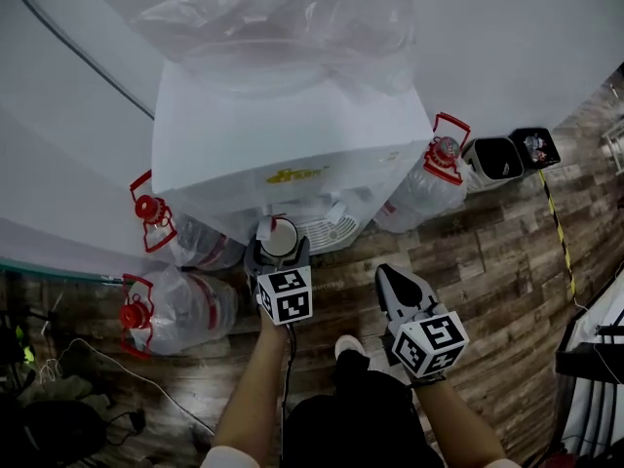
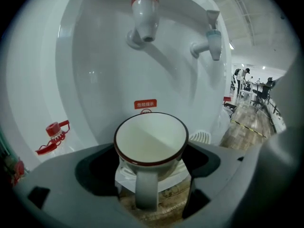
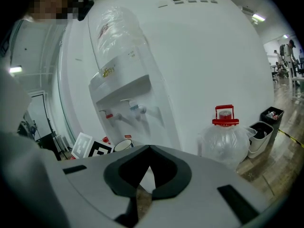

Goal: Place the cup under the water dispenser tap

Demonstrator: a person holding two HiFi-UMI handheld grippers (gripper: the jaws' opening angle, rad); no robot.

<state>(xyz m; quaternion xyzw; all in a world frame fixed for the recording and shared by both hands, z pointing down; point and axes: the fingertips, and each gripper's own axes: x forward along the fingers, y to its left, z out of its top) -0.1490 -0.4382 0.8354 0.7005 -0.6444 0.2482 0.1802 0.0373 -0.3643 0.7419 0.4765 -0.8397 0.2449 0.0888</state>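
Note:
A white cup (image 2: 151,137) with a dark red rim is gripped between the jaws of my left gripper (image 2: 151,171), its handle pointing back toward the camera. It sits in the white dispenser's (image 1: 283,149) recess, below and slightly in front of the red tap (image 2: 145,14); the blue tap (image 2: 212,39) is to the right. In the head view the cup (image 1: 281,236) is at the drip tray (image 1: 327,230), with the left gripper (image 1: 281,257) right behind it. My right gripper (image 1: 392,279) hangs shut and empty over the floor; its tips meet (image 3: 148,149).
Clear water jugs with red caps stand left of the dispenser (image 1: 180,237), lie on the floor (image 1: 175,310) and stand at its right (image 1: 429,178). Two small bins (image 1: 507,154) sit against the wall. Cables (image 1: 88,359) trail at lower left.

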